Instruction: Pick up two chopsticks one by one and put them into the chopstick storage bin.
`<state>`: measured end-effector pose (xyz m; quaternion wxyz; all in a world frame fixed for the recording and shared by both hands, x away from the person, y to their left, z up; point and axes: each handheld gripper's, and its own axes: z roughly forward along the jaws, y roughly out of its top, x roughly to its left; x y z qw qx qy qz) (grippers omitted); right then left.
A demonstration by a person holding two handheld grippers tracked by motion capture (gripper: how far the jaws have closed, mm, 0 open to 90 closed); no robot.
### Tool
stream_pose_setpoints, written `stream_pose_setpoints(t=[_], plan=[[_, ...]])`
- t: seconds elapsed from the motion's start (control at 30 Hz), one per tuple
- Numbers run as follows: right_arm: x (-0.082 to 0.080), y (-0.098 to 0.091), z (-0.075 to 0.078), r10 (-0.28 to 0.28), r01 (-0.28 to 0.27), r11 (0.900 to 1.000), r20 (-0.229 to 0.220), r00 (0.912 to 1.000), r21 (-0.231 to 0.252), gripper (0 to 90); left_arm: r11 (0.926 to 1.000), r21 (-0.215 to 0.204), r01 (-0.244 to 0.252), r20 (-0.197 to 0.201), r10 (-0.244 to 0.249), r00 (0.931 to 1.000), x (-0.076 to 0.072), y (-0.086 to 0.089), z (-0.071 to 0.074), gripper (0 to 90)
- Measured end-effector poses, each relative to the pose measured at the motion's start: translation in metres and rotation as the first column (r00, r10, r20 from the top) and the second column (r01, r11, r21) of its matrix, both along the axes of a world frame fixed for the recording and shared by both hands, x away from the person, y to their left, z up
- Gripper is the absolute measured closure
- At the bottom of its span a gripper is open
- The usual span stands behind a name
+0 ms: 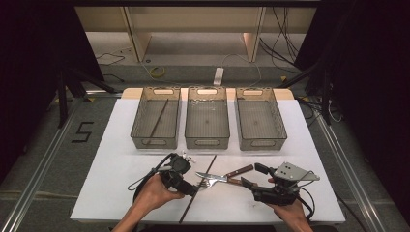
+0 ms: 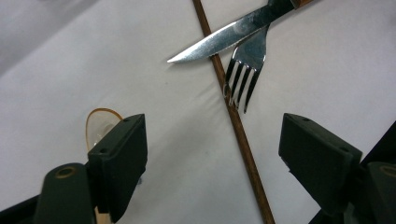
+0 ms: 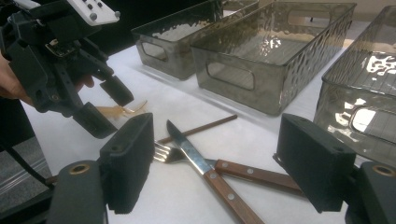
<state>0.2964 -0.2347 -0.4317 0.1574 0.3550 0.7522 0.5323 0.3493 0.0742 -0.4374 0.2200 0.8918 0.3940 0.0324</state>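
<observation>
Steel knife (image 2: 233, 32) lying crossed over a fork (image 2: 245, 65), both just ahead of the left gripper (image 2: 212, 154), jaws spread wide and empty; brown chopstick (image 2: 238, 126) running between those jaws, untouched; right gripper (image 3: 215, 163) spread likewise, wooden handles before it
</observation>
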Motion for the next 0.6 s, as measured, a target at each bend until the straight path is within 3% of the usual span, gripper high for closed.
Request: stream_pose_setpoints(t=[0.1,0.6], plan=[[0.0,0.001,0.0,0.001,-0.001,1.0,-0.002,1.0,-0.007,28.4,0.9993,0.034,0.017,-0.015,-0.016,0.9998,-0.003,-0.004,-0.006,27.5],[0.0,0.001,0.0,0.004,-0.004,0.9999,0.002,1.0,-0.016,28.5,0.9916,0.103,0.077,-0.051,-0.072,0.9961,-0.01,-0.017,-0.021,39.6]])
